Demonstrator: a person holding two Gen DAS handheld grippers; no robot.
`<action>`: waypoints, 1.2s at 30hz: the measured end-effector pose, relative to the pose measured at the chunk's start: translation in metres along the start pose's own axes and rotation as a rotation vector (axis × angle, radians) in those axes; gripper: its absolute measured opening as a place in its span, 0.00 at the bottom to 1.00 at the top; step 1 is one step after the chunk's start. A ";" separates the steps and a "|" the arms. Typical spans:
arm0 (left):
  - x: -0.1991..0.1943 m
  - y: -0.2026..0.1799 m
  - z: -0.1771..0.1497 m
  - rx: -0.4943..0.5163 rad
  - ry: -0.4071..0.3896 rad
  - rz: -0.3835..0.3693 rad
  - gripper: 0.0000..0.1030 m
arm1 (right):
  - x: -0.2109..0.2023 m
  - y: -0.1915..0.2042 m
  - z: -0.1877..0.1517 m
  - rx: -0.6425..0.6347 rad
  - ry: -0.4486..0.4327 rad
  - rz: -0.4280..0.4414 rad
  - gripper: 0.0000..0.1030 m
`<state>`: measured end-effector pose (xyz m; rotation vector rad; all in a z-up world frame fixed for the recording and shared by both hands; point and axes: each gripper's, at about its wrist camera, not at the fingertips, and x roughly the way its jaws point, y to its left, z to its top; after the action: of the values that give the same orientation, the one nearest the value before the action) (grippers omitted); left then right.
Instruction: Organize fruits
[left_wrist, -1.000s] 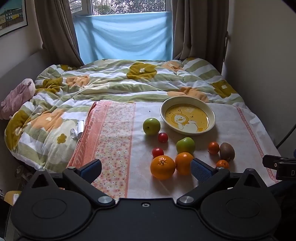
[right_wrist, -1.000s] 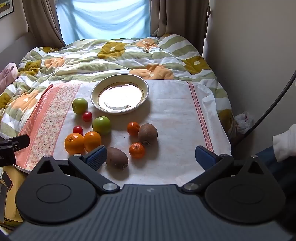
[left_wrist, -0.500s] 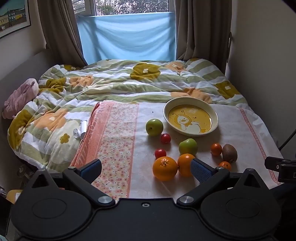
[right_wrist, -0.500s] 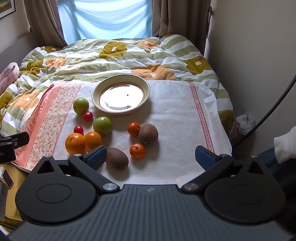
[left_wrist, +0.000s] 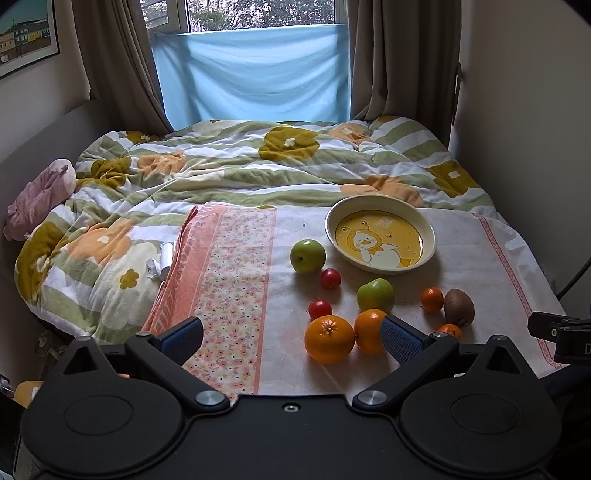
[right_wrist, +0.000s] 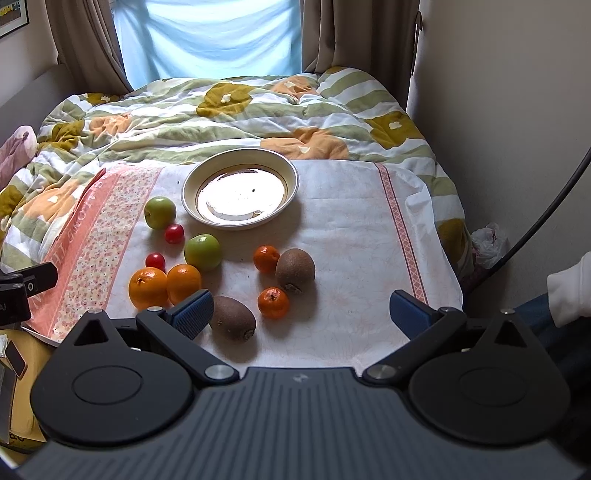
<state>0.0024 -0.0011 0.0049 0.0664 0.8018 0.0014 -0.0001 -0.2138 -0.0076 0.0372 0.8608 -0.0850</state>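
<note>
I am looking over a bed (left_wrist: 229, 166) with a cloth (right_wrist: 351, 236) spread across its near end, and the fruit is lying loose on that cloth. Counting from the right wrist view, I am seeing ten pieces. Two green apples: the far apple (right_wrist: 160, 212) just left of the plate (right_wrist: 291, 177), the near apple (right_wrist: 202, 252) closer to me. Two small red tomatoes, glossy: one (right_wrist: 174, 233) sitting between the apples, the other (right_wrist: 155, 261) just behind the oranges. Two large oranges, the left orange (right_wrist: 147, 288) and the right orange (right_wrist: 183, 283), touching side by side. Two small mandarins: the far mandarin (right_wrist: 266, 258) beside a kiwi, the near mandarin (right_wrist: 273, 302) in front of it. Two brown fuzzy kiwis: the far kiwi (right_wrist: 295, 270) and the near kiwi (right_wrist: 233, 318), which is lying just beside my right gripper's blue left finger.

The single plate is cream-rimmed and shallow, with a yellow cartoon duck printed inside, and it is holding no fruit; glare is washing it out in the right view.

I am keeping both tools back at the near edge of the cloth. The left gripper (left_wrist: 291, 334) has its fingers spread wide and holding nothing, and the right gripper (right_wrist: 301, 314) is likewise released.
</note>
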 end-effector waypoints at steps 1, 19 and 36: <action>0.000 0.000 0.000 -0.002 -0.001 -0.002 1.00 | 0.000 0.000 0.000 0.000 -0.001 -0.002 1.00; -0.004 -0.001 0.005 0.001 -0.016 -0.004 1.00 | 0.000 0.001 0.005 -0.007 -0.003 0.004 1.00; -0.003 -0.005 0.008 0.006 -0.015 -0.003 1.00 | 0.001 0.000 0.005 -0.008 -0.004 0.009 1.00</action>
<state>0.0055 -0.0066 0.0121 0.0711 0.7869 -0.0045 0.0042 -0.2140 -0.0046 0.0332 0.8570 -0.0730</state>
